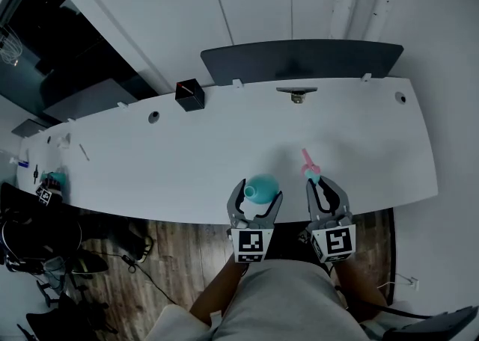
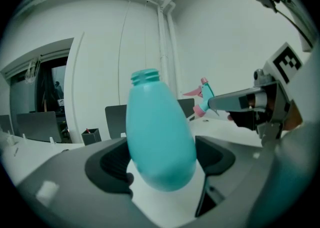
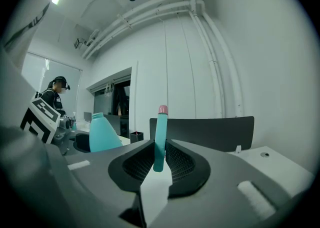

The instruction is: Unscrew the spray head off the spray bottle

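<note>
Bottle (image 2: 160, 142) stands neck-up, gripped in your left claw (image 1: 256, 197), threads bare, and your right claw (image 1: 323, 187) pinches the spray head (image 3: 160, 137) upright just to its right, already apart from the neck.

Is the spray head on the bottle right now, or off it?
Off. The bottle, in the left tongs, shows a bare threaded neck; the spray head is held apart in the right tongs.

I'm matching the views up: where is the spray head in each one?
Head view: spray head, lower right of centre, in the right gripper.
Left gripper view: spray head, right of centre.
Right gripper view: spray head, centre, between the jaws.
Shared landmark: teal bottle.
</note>
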